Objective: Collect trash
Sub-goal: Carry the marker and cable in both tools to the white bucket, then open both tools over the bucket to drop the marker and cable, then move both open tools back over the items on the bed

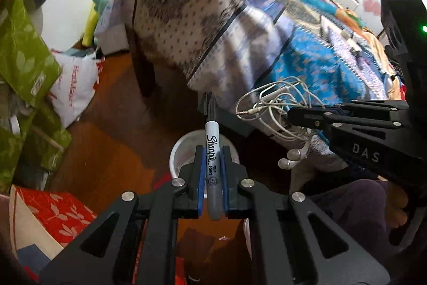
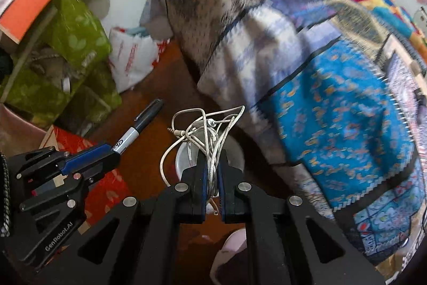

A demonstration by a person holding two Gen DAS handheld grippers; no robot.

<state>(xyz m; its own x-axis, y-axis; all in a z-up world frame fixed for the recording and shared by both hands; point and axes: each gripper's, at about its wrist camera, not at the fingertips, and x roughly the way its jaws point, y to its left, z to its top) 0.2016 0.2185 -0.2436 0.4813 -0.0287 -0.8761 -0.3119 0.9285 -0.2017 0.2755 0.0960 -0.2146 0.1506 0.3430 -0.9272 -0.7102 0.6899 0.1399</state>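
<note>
Both jaws clamped: left gripper (image 1: 212,170) pinching a Sharpie marker (image 1: 212,148), right gripper (image 2: 212,175) gripping tangled earphones (image 2: 204,135), both poised over the white cup (image 1: 181,151), probably for dropping in.

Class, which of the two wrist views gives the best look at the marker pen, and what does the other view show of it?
The left wrist view: the marker pen stands centred between the left gripper pads, its printed label readable. The right wrist view shows the pen only at an angle from the side, its lower barrel hidden by the left gripper.
</note>
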